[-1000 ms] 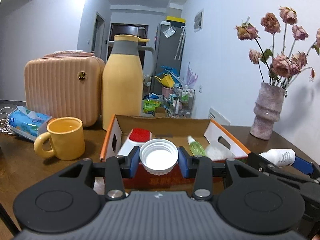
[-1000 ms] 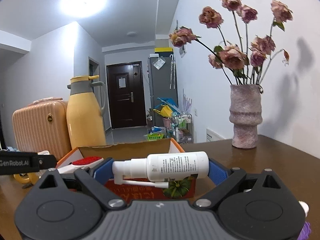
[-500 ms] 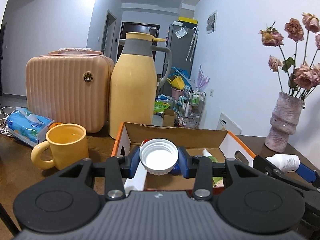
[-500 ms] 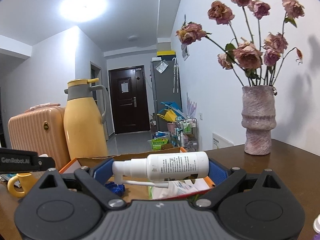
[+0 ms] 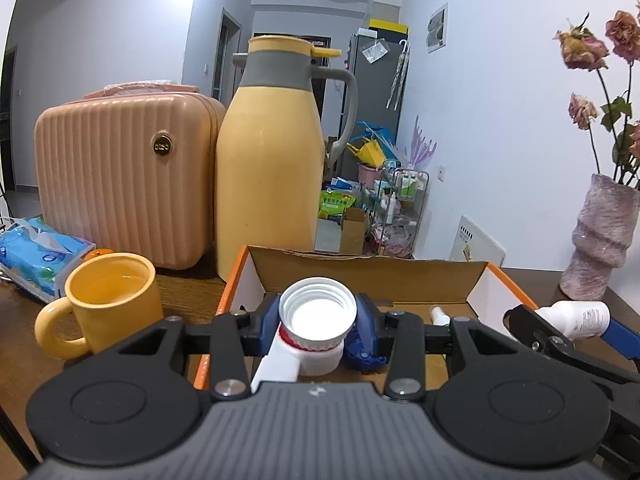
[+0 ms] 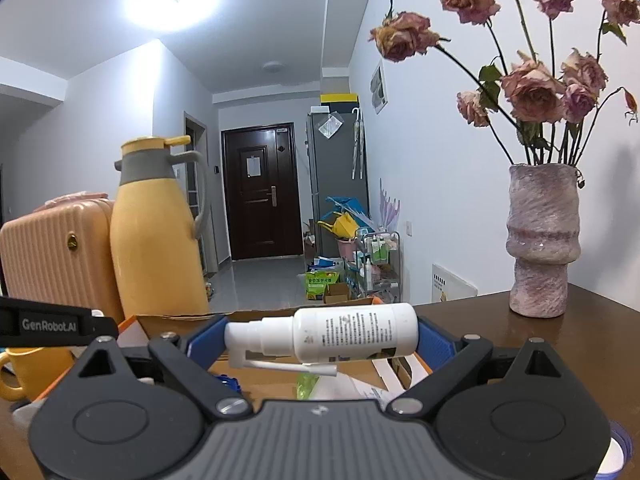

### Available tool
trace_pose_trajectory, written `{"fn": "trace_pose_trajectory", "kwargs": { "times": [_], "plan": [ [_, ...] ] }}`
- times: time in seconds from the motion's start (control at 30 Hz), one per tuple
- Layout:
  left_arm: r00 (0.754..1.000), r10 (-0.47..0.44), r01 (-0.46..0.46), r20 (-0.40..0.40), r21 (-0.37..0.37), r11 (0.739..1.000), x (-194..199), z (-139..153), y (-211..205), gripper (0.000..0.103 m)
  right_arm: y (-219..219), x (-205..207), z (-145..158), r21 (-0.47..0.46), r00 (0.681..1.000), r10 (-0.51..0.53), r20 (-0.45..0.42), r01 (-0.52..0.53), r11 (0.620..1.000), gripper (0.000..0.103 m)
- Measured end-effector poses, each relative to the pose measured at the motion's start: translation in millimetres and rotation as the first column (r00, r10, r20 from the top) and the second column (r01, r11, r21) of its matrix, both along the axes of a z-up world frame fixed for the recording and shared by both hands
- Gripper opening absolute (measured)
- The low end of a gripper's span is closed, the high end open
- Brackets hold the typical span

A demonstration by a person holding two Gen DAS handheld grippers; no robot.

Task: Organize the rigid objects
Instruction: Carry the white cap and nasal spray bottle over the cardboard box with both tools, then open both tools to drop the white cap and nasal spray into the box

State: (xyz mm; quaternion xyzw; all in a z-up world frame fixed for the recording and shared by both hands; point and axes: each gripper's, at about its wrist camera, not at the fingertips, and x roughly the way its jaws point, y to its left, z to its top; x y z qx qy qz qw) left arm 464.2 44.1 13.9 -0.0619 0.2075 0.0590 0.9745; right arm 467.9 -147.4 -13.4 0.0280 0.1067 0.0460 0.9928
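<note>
My left gripper (image 5: 318, 314) is shut on a white screw cap (image 5: 317, 309), open side toward the camera, and holds it over the near left part of an orange cardboard box (image 5: 372, 276). A white bottle with a red cap (image 5: 298, 354) lies in the box right below it. My right gripper (image 6: 322, 336) is shut on a white spray bottle (image 6: 340, 334) lying crosswise, nozzle to the left, above the same box (image 6: 256, 318). That spray bottle also shows in the left wrist view (image 5: 576, 316).
A yellow mug (image 5: 108, 304) stands left of the box, with a tissue pack (image 5: 38, 258) beyond it. A yellow thermos jug (image 5: 270, 160) and a pink case (image 5: 124, 184) stand behind. A pink vase with dried roses (image 6: 542, 244) stands at the right on the brown table (image 6: 520, 332).
Both grippers have moved forward over the box, so its far wall and the jug look closer. Each still holds its object.
</note>
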Motion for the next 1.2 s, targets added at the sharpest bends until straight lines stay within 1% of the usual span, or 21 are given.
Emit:
{"fn": "trace_pose_trajectory", "kwargs": {
  "times": [0.2,0.47,0.6,0.8,0.97,1.03,1.1,1.13,1.17,1.2],
  "plan": [
    [1.000,0.002,-0.002,-0.011,0.001,1.000,17.5,-3.5,1.5,0.041,0.9,20.2,-2.4,0.000,1.000,0.001,-0.018,-0.001,1.000,0.097],
    [0.999,0.025,-0.025,-0.047,0.005,1.000,37.0,-9.2,7.8,0.041,6.1,43.8,-8.5,-0.024,0.999,0.004,-0.049,-0.005,1.000,0.097],
    [0.998,0.024,-0.024,-0.058,0.001,1.000,45.0,-11.7,10.5,0.041,8.1,52.3,-10.0,-0.021,0.998,0.011,-0.058,-0.012,1.000,0.097],
    [0.997,0.028,-0.028,-0.073,0.002,1.000,51.6,-13.0,13.4,0.041,11.9,62.6,-13.3,-0.029,0.997,0.024,-0.078,-0.027,0.999,0.097],
    [0.997,0.022,-0.021,-0.076,0.011,1.000,51.1,-12.3,12.4,0.041,10.4,63.4,-14.3,-0.028,0.995,0.039,-0.097,-0.042,0.999,0.097],
    [0.997,0.026,-0.025,-0.068,0.016,1.000,48.7,-10.8,12.1,0.050,9.8,63.8,-14.6,-0.027,0.993,0.043,-0.109,-0.046,0.999,0.097],
    [0.998,0.042,-0.042,-0.046,0.017,0.999,44.6,-8.8,12.8,0.065,6.8,63.7,-14.6,-0.015,0.992,0.040,-0.116,-0.042,0.999,0.098],
    [0.998,0.048,-0.047,-0.037,0.018,0.999,43.1,-7.8,13.1,0.071,5.4,63.4,-14.2,-0.008,0.992,0.038,-0.118,-0.039,0.999,0.098],
    [0.998,0.054,-0.053,-0.028,0.022,0.998,42.0,-6.5,13.0,0.084,3.8,63.4,-13.7,-0.002,0.992,0.038,-0.120,-0.038,0.999,0.098],
    [0.998,0.064,-0.063,-0.017,0.031,0.998,40.2,-5.3,12.6,0.094,2.9,63.2,-13.2,0.000,0.992,0.037,-0.120,-0.037,0.999,0.099]
  ]
}}
